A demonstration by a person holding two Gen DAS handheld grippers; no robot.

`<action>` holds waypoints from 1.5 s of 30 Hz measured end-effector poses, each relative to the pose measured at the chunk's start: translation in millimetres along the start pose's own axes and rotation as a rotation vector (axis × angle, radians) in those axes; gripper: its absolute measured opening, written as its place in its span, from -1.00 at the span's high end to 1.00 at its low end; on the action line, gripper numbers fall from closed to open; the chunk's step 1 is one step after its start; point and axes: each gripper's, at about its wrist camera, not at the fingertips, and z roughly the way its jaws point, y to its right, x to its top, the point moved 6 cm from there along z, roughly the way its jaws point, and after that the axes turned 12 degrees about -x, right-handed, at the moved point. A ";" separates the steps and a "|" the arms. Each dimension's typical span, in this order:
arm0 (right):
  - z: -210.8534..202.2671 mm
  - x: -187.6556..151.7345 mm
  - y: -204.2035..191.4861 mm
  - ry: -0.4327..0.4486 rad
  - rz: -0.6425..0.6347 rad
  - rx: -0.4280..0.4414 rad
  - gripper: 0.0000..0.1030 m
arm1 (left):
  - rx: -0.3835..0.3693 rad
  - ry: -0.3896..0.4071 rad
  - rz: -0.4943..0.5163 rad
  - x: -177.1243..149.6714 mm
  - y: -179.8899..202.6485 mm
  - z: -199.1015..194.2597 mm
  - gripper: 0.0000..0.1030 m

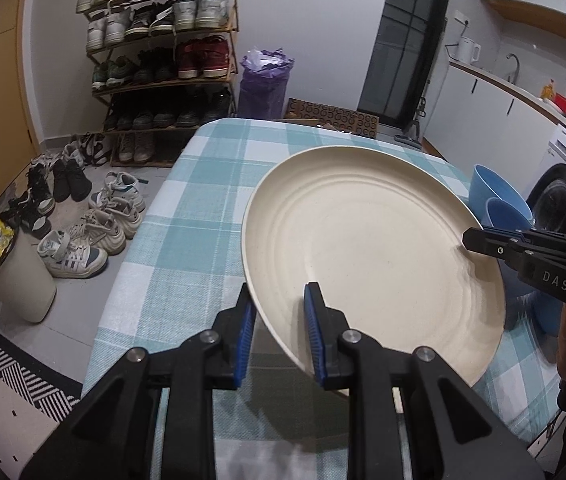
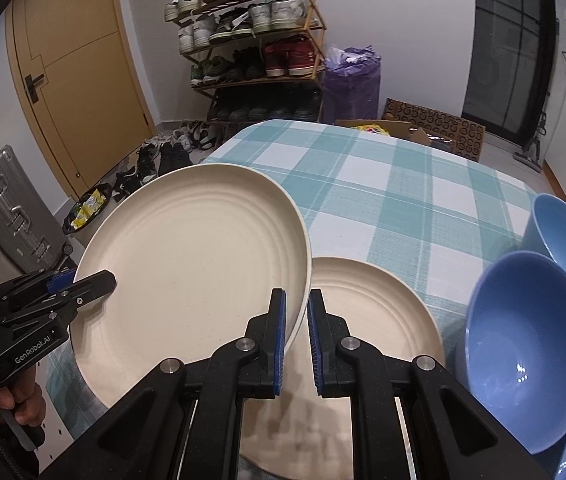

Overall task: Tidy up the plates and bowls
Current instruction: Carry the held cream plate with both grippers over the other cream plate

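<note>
The large round cream plate with concentric ridges is clear of the table, tilted, and carried between your two tools. Your right gripper pinches its near right rim between the blue pads; your left gripper is clamped on the opposite rim, one finger under the plate and one on its upper face.

Directly below and to the right lies a smaller cream ridged plate, flat on the teal-and-white checked tablecloth. Just beside it to the right stand glossy blue bowls, at least three, crowded together and partly overlapping at the table's edge.

Assessment: the step in hand is the carrying of the large plate, most likely toward a stacking place. If plates are to nest by size, the large one belongs underneath, so you would need to set it on bare cloth and then bring the small plate onto it.

The next move calls for both hands to travel and level together; a two-point rim grip will twist if one leads. Keep the plate's right edge away from the bowls.
</note>
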 end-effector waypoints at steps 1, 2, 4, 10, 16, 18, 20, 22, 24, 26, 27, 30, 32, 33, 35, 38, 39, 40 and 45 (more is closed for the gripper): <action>-1.9 -1.5 2.9 0.000 0.008 -0.001 0.78 | -0.002 -0.002 0.007 0.4 2.5 0.2 0.56; -3.9 -3.4 6.3 -0.001 0.016 -0.004 0.78 | -0.006 -0.003 0.015 1.1 5.9 0.9 0.56; -7.1 -7.0 11.5 0.000 0.023 -0.019 0.78 | -0.012 -0.009 0.035 2.1 12.1 2.1 0.56; -12.4 -19.7 26.0 -0.011 0.053 -0.042 0.78 | -0.020 -0.028 0.082 2.9 28.2 5.9 0.56; -16.9 -34.2 41.6 -0.022 0.084 -0.072 0.78 | -0.037 -0.053 0.124 2.0 44.1 15.5 0.56; -16.9 -39.9 45.3 -0.028 0.089 -0.082 0.78 | -0.042 -0.060 0.135 0.3 47.7 18.8 0.56; -16.9 -46.8 48.9 -0.036 0.094 -0.093 0.78 | -0.047 -0.072 0.148 -2.0 52.1 23.8 0.56; -15.3 -53.0 52.4 -0.047 0.101 -0.100 0.78 | -0.048 -0.083 0.157 -4.1 55.3 28.8 0.56; -13.6 -57.6 55.7 -0.055 0.112 -0.103 0.78 | -0.051 -0.091 0.163 -5.9 57.9 33.6 0.56; -11.6 -62.3 58.6 -0.061 0.121 -0.108 0.78 | -0.054 -0.098 0.172 -7.3 61.3 37.8 0.56; -10.5 -64.6 60.2 -0.064 0.126 -0.111 0.78 | -0.056 -0.103 0.175 -8.0 62.3 39.8 0.56; -8.2 -69.9 64.0 -0.073 0.134 -0.120 0.78 | -0.057 -0.111 0.186 -9.1 64.4 45.1 0.56; -7.0 -72.4 66.2 -0.077 0.140 -0.127 0.78 | -0.056 -0.117 0.195 -9.8 66.4 49.7 0.56; -6.1 -73.4 67.4 -0.080 0.140 -0.129 0.78 | -0.056 -0.120 0.198 -10.0 67.1 51.5 0.56; -4.8 -75.7 69.3 -0.085 0.145 -0.135 0.78 | -0.058 -0.128 0.200 -10.6 67.3 55.9 0.56; -1.7 -78.2 72.0 -0.090 0.148 -0.146 0.78 | -0.060 -0.137 0.203 -10.7 68.4 62.3 0.56; -0.2 -78.9 73.0 -0.093 0.151 -0.149 0.78 | -0.060 -0.139 0.204 -11.0 68.5 64.3 0.56; 0.9 -79.2 73.8 -0.096 0.153 -0.151 0.78 | -0.060 -0.141 0.205 -10.7 68.7 65.9 0.55; 4.0 -80.2 76.4 -0.103 0.156 -0.174 0.78 | -0.061 -0.149 0.214 -8.9 71.5 74.8 0.55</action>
